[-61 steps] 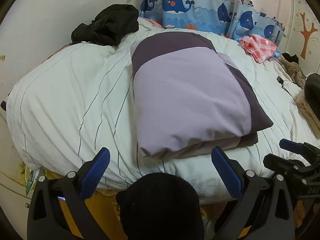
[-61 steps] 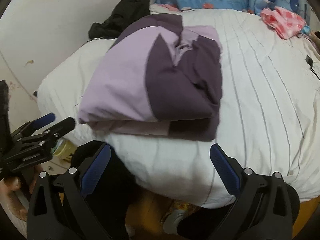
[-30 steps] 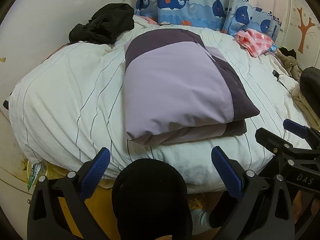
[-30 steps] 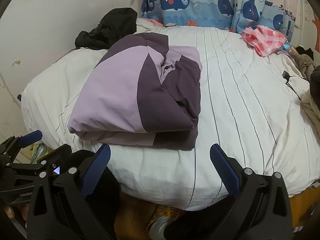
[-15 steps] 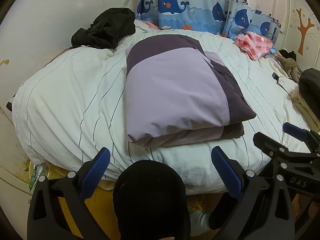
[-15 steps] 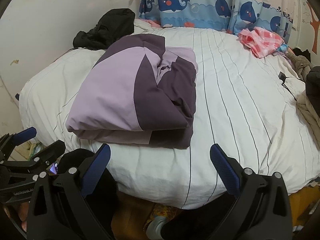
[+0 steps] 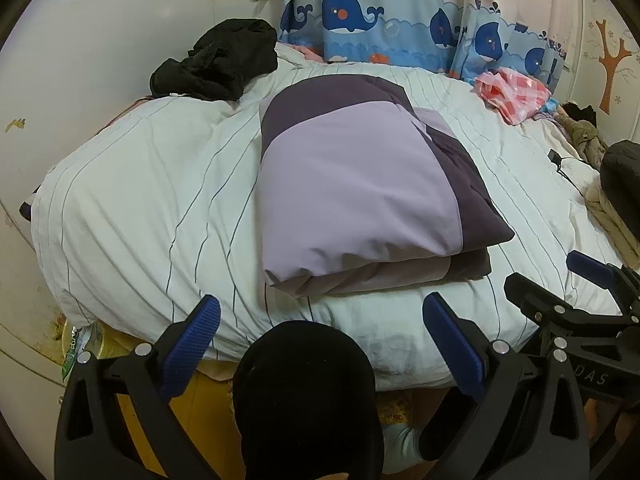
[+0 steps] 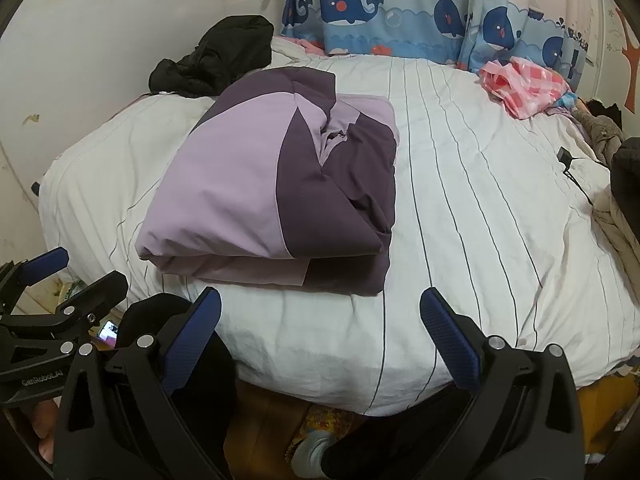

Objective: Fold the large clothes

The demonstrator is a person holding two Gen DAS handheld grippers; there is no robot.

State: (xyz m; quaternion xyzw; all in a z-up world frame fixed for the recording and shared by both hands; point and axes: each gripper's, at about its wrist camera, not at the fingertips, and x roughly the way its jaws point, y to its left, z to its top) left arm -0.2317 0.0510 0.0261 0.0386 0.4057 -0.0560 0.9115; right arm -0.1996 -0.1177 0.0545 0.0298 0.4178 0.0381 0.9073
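Both grippers have pulled back a little from the bed since a moment ago. The left gripper (image 7: 318, 330) is wide open and holds nothing. The folded purple jacket (image 7: 360, 196) lies on the striped bed (image 7: 152, 200), just ahead of both. The right gripper (image 8: 320, 326) is wide open and empty too.
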